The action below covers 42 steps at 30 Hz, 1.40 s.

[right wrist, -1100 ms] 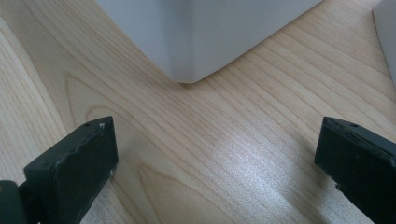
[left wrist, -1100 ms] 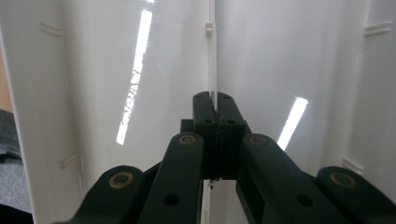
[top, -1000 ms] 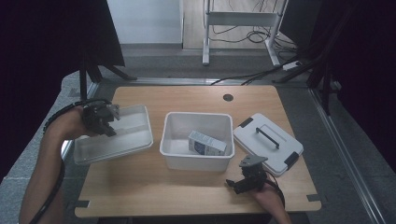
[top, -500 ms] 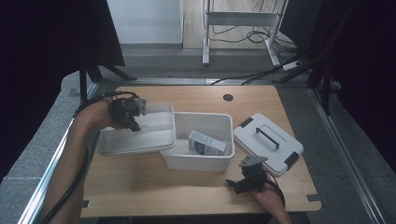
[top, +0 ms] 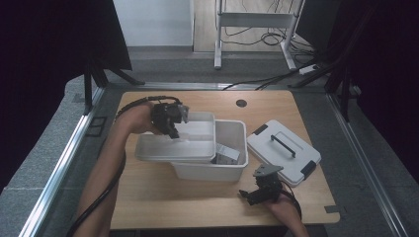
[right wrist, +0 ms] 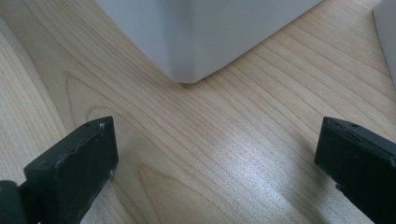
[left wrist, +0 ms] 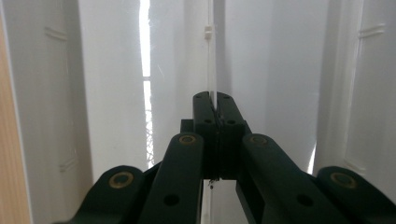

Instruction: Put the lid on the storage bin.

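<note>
A: Where is your left gripper [top: 170, 118]?

B: Left of centre in the high view. Its jaws are pressed together on the thin rim of the clear tray [top: 178, 145], which sits tilted, overlapping the left edge of the white bin [top: 232, 170].

A: And your right gripper [top: 262, 190]?

B: Lower right of the frame, jaws spread wide over the bare table [top: 163, 207], just beside the bin's corner. The white lid [top: 284, 150] lies right of the bin.

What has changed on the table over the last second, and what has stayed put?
The left gripper, shut on the translucent shallow plastic tray, carried it rightward over the white open bin. The right gripper, the bin and the white handled lid stayed put.
</note>
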Available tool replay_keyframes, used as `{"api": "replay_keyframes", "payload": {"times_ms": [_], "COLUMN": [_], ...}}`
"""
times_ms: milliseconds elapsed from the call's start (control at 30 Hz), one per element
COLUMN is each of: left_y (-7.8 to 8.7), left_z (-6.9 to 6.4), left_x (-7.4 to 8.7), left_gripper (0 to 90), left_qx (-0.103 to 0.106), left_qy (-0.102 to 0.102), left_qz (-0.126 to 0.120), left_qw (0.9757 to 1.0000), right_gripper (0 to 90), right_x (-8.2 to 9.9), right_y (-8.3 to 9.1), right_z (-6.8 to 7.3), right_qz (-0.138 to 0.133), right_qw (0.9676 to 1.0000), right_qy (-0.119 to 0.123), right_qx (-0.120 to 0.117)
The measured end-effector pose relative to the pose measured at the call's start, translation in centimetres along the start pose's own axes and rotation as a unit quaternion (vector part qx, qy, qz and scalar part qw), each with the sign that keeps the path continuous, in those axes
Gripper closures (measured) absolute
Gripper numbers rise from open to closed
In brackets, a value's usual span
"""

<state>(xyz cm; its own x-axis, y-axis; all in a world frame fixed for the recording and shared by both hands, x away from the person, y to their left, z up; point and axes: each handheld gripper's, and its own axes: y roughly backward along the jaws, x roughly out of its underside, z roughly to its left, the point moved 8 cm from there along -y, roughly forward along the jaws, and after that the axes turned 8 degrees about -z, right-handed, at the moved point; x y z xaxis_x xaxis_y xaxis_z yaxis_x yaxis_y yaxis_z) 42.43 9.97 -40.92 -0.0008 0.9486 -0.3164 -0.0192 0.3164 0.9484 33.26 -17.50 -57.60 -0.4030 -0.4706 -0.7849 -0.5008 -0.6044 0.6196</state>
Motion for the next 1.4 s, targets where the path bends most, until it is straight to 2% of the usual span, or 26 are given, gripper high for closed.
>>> {"api": "replay_keyframes", "payload": {"times_ms": [67, 100, 167, 267, 533, 667, 833, 900, 1033, 1133, 1200, 1300, 1400], "left_y": [-0.7, -0.7, -1.1, -1.9, -3.5, -4.2, -5.1, -5.5, -5.9, -5.9, -5.9, -5.6, -4.9], "left_z": [0.1, 0.1, 0.1, 0.1, 0.4, 0.5, 0.6, 0.6, 0.7, 0.7, 0.5, 0.7, 1.0], "left_x": [-1.5, -1.5, -2.5, -4.4, -6.9, -7.7, -7.7, -7.5, -7.3, -7.3, -7.1, -6.8, -6.6], "left_gripper": [89.1, 89.1, 89.1, 89.2, 89.1, 89.2, 89.1, 89.1, 89.0, 88.3, 81.9, 66.9, 52.7], "left_qx": [0.001, 0.001, 0.003, 0.006, 0.008, 0.009, 0.009, 0.014, 0.014, 0.011, 0.012, 0.007, -0.018], "left_qy": [-0.008, -0.008, -0.009, -0.02, -0.032, -0.026, -0.027, -0.017, -0.009, 0.001, 0.004, 0.027, 0.049], "left_qz": [-0.001, -0.001, -0.003, -0.01, -0.015, -0.023, -0.008, -0.016, -0.029, -0.026, -0.018, -0.024, -0.04], "left_qw": [1.0, 1.0, 1.0, 0.9997, 0.9993, 0.9994, 0.9996, 0.9996, 0.9995, 0.9996, 0.9998, 0.9993, 0.9979], "right_gripper": [0.0, 0.0, 0.0, 0.0, 0.0, 0.0, 0.0, 0.0, 0.0, 0.0, 0.0, 0.0, 0.0], "right_x": [0.0, 0.0, 0.0, 0.0, 0.0, 0.0, 0.0, 0.0, 0.0, 0.0, 0.0, 0.0, 0.0], "right_y": [0.0, 0.0, 0.0, 0.0, 0.0, 0.0, 0.0, 0.0, 0.0, 0.0, 0.0, 0.0, 0.0], "right_z": [0.0, 0.0, 0.0, 0.0, 0.0, 0.0, 0.0, 0.0, 0.0, 0.0, 0.0, 0.0, 0.0], "right_qz": [0.0, 0.0, 0.0, 0.0, 0.0, -0.001, 0.0, 0.0, 0.0, 0.0, 0.0, 0.0, 0.0], "right_qw": [1.0, 1.0, 1.0, 1.0, 1.0, 1.0, 1.0, 1.0, 1.0, 1.0, 1.0, 1.0, 1.0], "right_qy": [0.0, 0.0, 0.0, 0.0, 0.001, 0.002, 0.001, 0.002, 0.002, 0.001, 0.001, 0.001, 0.001], "right_qx": [0.0, 0.0, 0.0, 0.0, 0.0, 0.001, 0.0, 0.0, 0.0, 0.0, 0.0, 0.0, 0.0]}}
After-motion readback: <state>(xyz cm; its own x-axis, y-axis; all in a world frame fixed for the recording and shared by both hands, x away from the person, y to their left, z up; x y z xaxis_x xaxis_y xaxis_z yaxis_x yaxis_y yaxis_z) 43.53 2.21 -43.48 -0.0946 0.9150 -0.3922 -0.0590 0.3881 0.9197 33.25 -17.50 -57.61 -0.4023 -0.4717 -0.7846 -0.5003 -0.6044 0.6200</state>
